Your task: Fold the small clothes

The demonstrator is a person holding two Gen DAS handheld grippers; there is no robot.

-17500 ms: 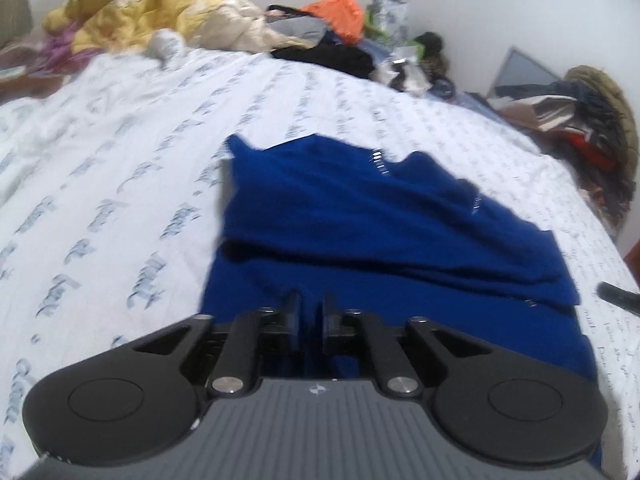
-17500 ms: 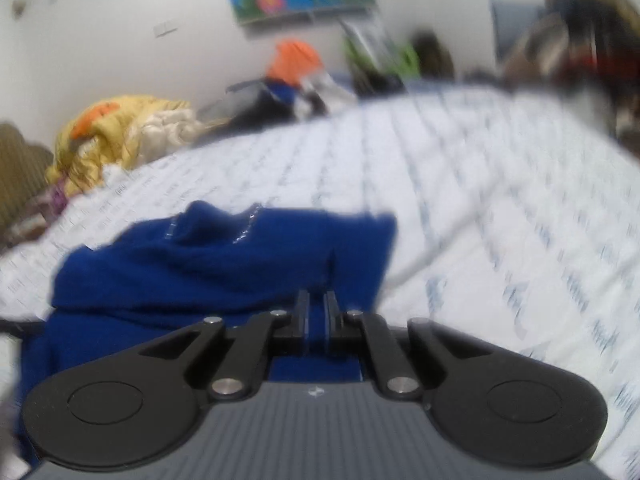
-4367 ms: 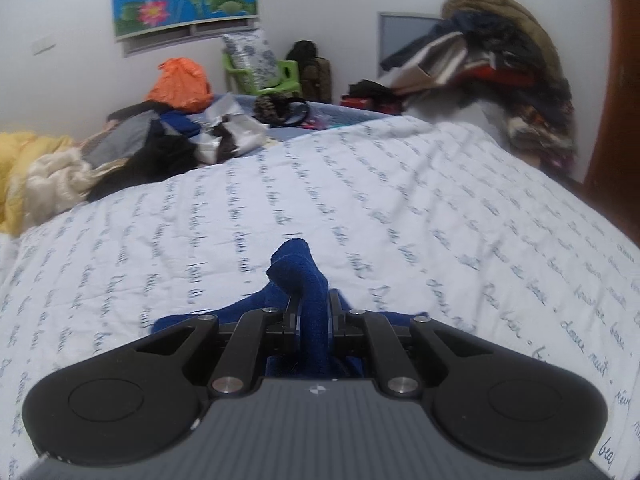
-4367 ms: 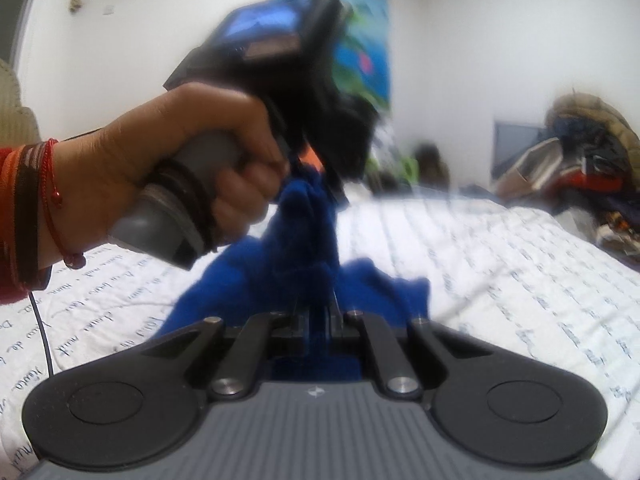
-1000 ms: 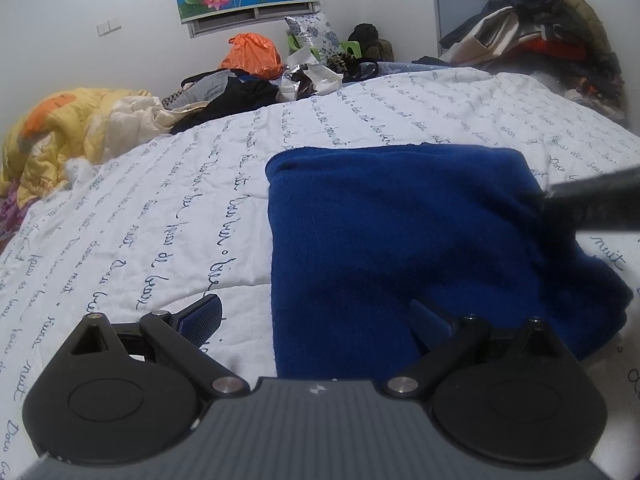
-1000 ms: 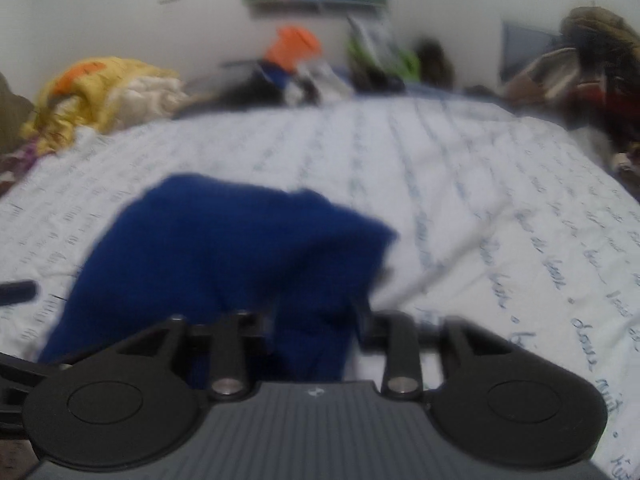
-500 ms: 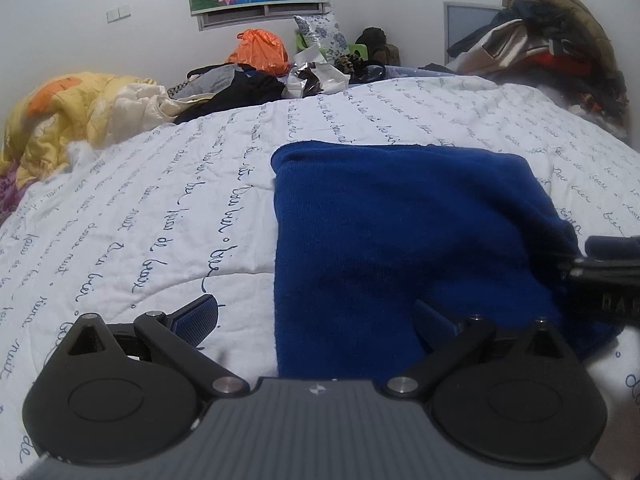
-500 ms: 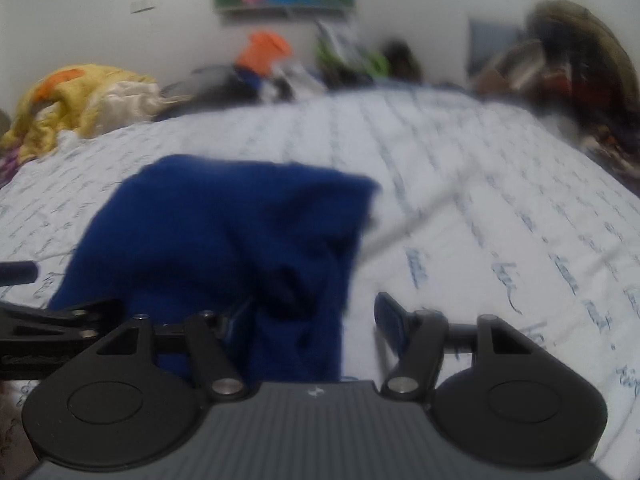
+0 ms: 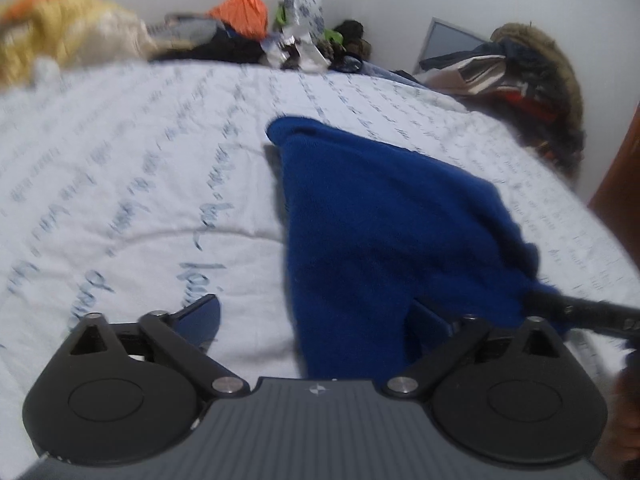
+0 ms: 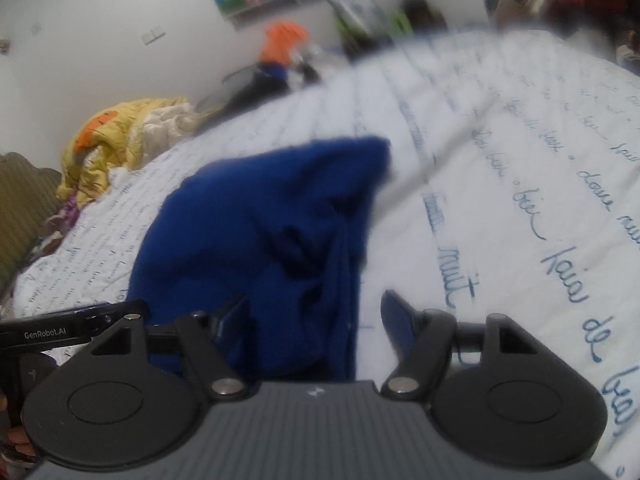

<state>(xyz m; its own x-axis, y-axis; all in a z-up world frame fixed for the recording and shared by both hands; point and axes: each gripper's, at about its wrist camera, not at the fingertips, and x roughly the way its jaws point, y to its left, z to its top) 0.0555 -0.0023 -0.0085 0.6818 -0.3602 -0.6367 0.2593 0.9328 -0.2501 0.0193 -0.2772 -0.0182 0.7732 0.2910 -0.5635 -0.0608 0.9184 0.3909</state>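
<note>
A folded blue fleece garment (image 9: 384, 220) lies on the white bed sheet with blue script (image 9: 120, 168). My left gripper (image 9: 320, 324) is open, its jaws straddling the garment's near left edge. In the right wrist view the same garment (image 10: 256, 220) shows bunched at its near right edge. My right gripper (image 10: 316, 320) is open with that near edge between its fingers. The right gripper's finger (image 9: 580, 312) pokes in at the garment's right corner in the left wrist view. The left gripper's finger (image 10: 72, 332) shows at the left in the right wrist view.
A yellow and orange blanket (image 9: 60, 36) lies piled at the far left. Dark clothes and an orange bag (image 9: 240, 12) sit along the far wall. A heap of clothes (image 9: 528, 76) stands at the far right. A brown door edge (image 9: 624, 168) is at the right.
Both grippers have stayed open and shifted close over the garment's near edge. The left view has tilted and moved left; the garment's right corner is bunched up.
</note>
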